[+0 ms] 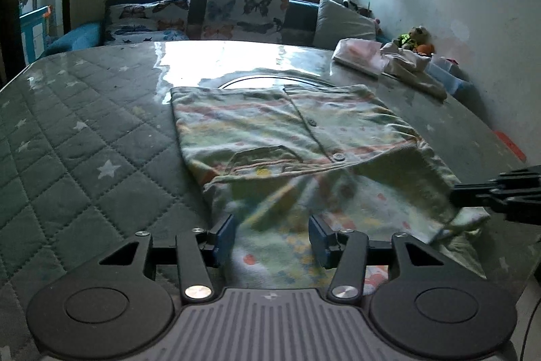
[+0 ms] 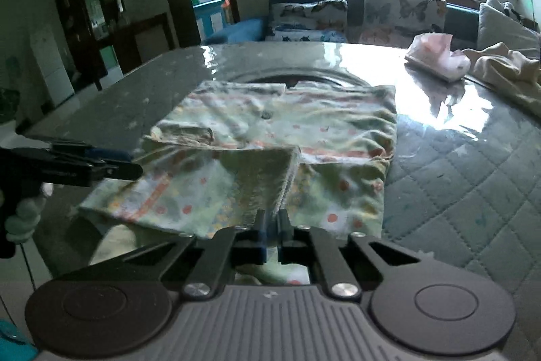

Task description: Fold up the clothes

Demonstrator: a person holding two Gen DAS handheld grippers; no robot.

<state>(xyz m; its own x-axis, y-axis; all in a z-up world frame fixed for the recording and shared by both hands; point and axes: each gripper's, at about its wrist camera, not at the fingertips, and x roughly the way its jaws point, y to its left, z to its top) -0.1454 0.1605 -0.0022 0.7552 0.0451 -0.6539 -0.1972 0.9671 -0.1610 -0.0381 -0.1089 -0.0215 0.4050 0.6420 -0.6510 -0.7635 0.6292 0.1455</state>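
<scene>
A pale green printed button shirt [image 1: 290, 137] lies on the glossy quilted table cover, with its near part lifted and blurred. My left gripper [image 1: 272, 239] is open, its blue pads either side of the shirt's near hem, with cloth between them. My right gripper [image 2: 270, 227] is shut on the shirt's [image 2: 270, 137] near edge and holds a fold of cloth up off the table. The right gripper also shows in the left wrist view [image 1: 497, 192] at the shirt's right edge. The left gripper shows in the right wrist view [image 2: 84, 163] at the shirt's left edge.
A folded pink garment [image 1: 358, 54] and a crumpled cream garment [image 1: 412, 66] lie at the table's far right, near soft toys [image 1: 416, 38] by the wall. A sofa with butterfly cushions [image 1: 243, 14] stands behind the table. The table edge [image 2: 67, 110] drops off on the left.
</scene>
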